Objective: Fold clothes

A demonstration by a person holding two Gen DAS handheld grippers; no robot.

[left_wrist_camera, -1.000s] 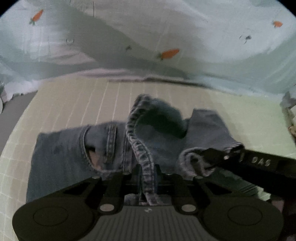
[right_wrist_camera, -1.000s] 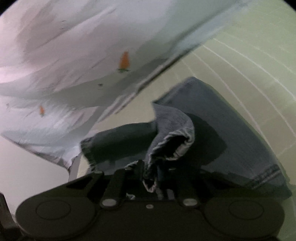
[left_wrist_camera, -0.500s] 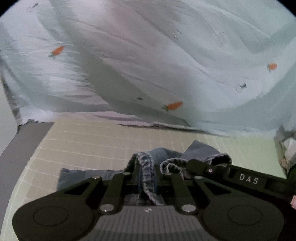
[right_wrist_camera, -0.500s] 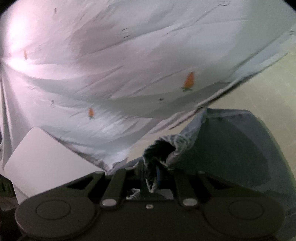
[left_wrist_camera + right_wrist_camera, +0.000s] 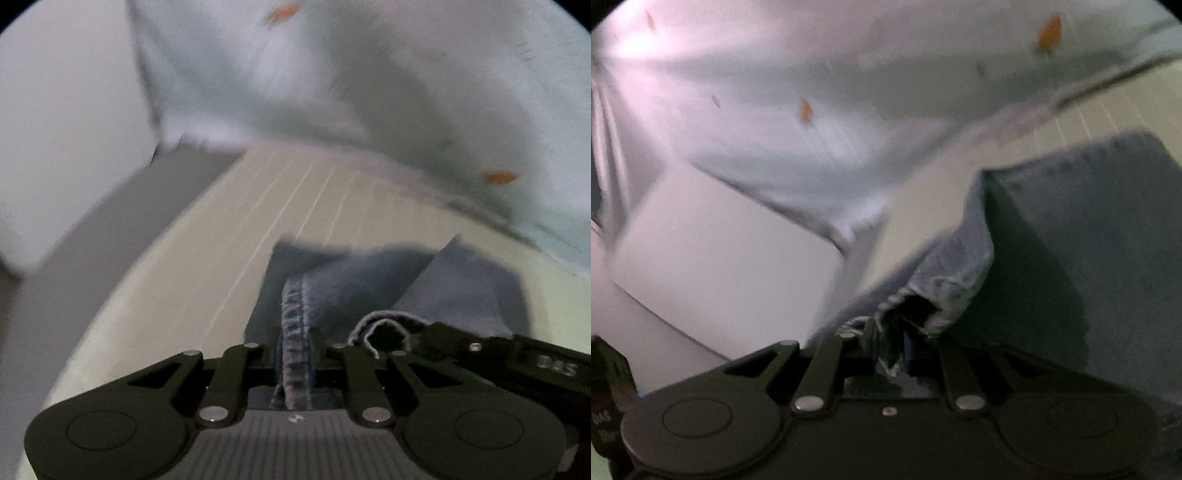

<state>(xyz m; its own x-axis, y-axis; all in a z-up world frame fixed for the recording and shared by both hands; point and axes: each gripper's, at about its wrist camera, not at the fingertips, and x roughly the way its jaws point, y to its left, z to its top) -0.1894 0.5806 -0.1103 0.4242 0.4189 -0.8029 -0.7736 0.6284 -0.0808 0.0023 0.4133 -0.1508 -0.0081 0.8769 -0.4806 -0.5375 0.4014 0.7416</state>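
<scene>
Two hand-held grippers, each seen from its own wrist camera, are carrying an edge of a pair of denim shorts (image 5: 369,288) across to fold them.

In the left wrist view, the left gripper (image 5: 295,354) sits at the lower centre with a stitched denim seam running between its fingers; the jaws are opening, and the seam is between them. The right gripper (image 5: 491,350) reaches in from the lower right of this frame, close beside it, with a loop of frayed thread just at its tip.

In the right wrist view, the right gripper (image 5: 897,347) at the lower centre has a bunched, pale-edged hem of the shorts between its fingers; its jaws are opening too. The rest of the denim lies flat toward the right of the frame.

The step looks like the release at the end of a fold. Next would likely be drawing both grippers clear without dragging the cloth, then smoothing.

The shorts rest on a pale green gridded mat (image 5: 258,221). A light blue cloth with orange carrot prints (image 5: 369,74) fills the upper frame. Both views are blurred.
</scene>
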